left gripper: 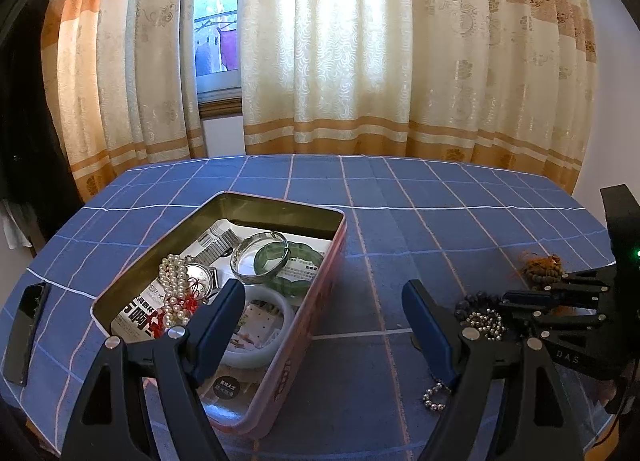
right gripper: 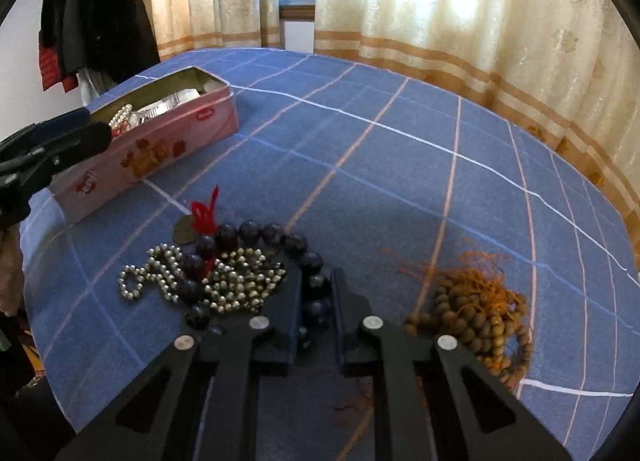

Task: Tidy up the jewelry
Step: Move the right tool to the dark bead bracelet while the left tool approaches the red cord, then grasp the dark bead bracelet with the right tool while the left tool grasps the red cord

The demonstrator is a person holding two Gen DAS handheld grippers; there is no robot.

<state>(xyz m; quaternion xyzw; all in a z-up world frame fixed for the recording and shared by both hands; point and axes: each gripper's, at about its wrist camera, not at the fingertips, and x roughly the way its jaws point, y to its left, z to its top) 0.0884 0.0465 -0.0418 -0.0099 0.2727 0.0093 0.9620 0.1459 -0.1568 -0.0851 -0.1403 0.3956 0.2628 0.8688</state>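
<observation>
A round table under a blue checked cloth [right gripper: 400,165] carries everything. On it lies the open pink rectangular tin [left gripper: 320,301], the landmark, holding a pearl strand [left gripper: 174,289], a green jade bangle [left gripper: 296,261], a silver bangle [left gripper: 260,261] and a white bangle [left gripper: 276,337]. The left gripper [left gripper: 324,301] hangs spread wide over the tin's near end. Right of the tin, the right gripper [right gripper: 317,289] pinches narrowly on the dark purple bead bracelet [right gripper: 256,231], beside a silver ball chain [right gripper: 236,281]. Farther right sits 1 brown wooden bead string [right gripper: 472,317].
</observation>
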